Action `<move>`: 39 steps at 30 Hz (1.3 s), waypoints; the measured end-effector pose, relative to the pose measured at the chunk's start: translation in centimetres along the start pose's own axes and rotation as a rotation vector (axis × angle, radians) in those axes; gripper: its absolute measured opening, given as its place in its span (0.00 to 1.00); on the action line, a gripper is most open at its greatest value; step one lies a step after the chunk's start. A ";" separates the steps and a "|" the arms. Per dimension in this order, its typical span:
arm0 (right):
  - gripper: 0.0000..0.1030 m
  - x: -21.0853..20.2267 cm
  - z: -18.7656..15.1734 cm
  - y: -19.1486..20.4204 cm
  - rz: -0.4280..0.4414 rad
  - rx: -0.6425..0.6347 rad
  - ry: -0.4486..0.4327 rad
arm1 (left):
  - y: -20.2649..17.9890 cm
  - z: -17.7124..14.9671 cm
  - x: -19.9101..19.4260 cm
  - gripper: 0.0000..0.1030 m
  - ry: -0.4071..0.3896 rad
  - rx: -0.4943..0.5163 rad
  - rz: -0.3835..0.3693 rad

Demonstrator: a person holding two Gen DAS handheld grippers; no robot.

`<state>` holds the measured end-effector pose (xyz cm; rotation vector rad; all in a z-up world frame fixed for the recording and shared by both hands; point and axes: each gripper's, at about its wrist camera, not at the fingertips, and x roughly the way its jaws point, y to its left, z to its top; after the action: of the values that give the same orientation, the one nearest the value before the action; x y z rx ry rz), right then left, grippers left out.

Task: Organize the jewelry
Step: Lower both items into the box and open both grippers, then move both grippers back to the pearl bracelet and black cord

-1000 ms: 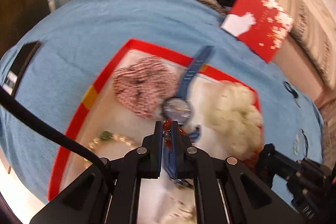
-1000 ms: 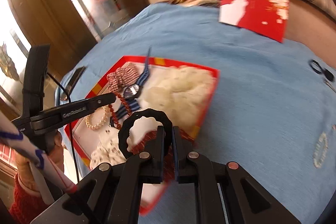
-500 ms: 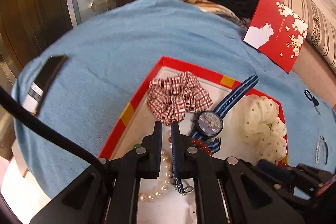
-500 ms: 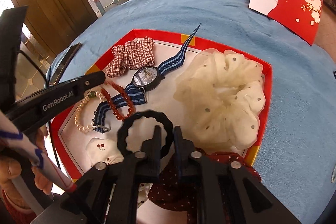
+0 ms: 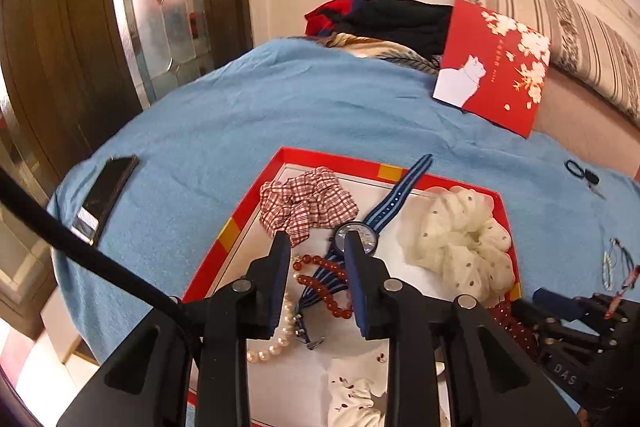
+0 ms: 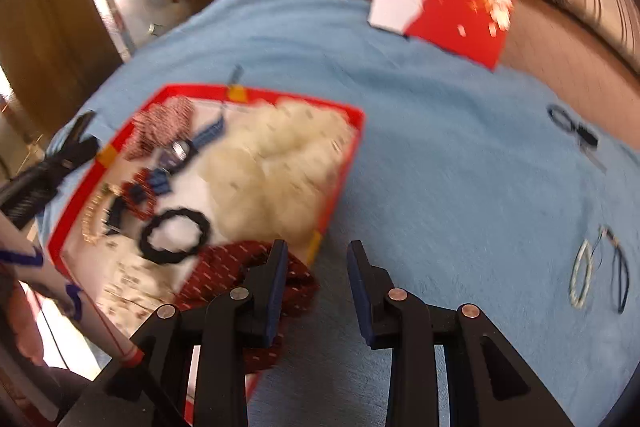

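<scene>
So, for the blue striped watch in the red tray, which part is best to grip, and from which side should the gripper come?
Probably the free strap end of the watch, where it slants up over the far rim of the red tray. That part lies alone, thin and raised a little by the rim. Come from above, jaws across the strap's width. The other strap end is tangled with the red bead bracelet, so avoid it.

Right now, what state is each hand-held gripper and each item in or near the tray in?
left hand-held gripper: open, empty, above the tray.
right hand-held gripper: open, empty.
watch: in the tray, strap unbuckled.
black hair tie: lying in the tray.
red bead bracelet: in the tray, over the watch strap.
tray: lidless, on the blue cloth.
loose bracelets: outside the tray, on the cloth.
</scene>
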<state>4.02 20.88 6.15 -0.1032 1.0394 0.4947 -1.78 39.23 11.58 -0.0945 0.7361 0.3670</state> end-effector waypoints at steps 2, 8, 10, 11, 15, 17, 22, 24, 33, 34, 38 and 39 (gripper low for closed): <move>0.31 0.6 -0.2 -0.5 0.046 0.033 0.024 | -0.7 -0.1 -0.3 0.26 -0.012 0.023 0.008; 0.11 0.0 -0.9 0.6 0.060 0.023 0.030 | -1.5 -0.1 -0.6 0.26 -0.025 0.047 0.000; 0.11 -0.3 -1.5 0.5 0.072 0.032 0.033 | -1.5 0.0 -0.7 0.26 -0.026 0.048 -0.005; 0.11 -0.5 -1.7 0.6 0.080 0.040 0.034 | -1.5 0.0 -0.7 0.26 -0.027 0.049 -0.010; 0.13 -1.0 -2.3 0.3 0.111 0.055 0.030 | -1.8 0.0 -0.8 0.30 -0.019 0.047 -0.036; 0.16 -1.4 -2.5 0.1 0.123 0.058 0.014 | -1.9 0.0 -0.8 0.31 -0.016 0.047 -0.046; 0.36 -3.9 -2.8 -1.2 0.127 0.075 -0.046 | -2.8 0.0 -0.8 0.31 -0.010 0.052 -0.057; 0.36 -4.8 -3.1 -2.4 0.112 0.081 -0.062 | -3.3 0.0 -0.8 0.32 -0.007 0.057 -0.060; 0.36 -7.5 -5.8 -11.4 0.004 0.163 -0.082 | -6.8 -0.5 -1.5 0.32 -0.011 0.106 -0.088; 0.36 -8.0 -6.5 -12.8 -0.018 0.173 -0.083 | -7.3 -0.6 -1.6 0.32 -0.011 0.116 -0.094; 0.36 -10.0 -8.8 -18.4 -0.096 0.235 -0.089 | -10.0 -1.4 -2.4 0.37 -0.010 0.173 -0.146; 0.36 -10.3 -9.5 -19.9 -0.115 0.255 -0.092 | -10.8 -1.7 -2.5 0.37 -0.001 0.184 -0.170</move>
<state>0.96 -3.24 7.09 0.0855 0.9922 0.2573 -0.72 28.04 11.53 0.0169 0.7522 0.1360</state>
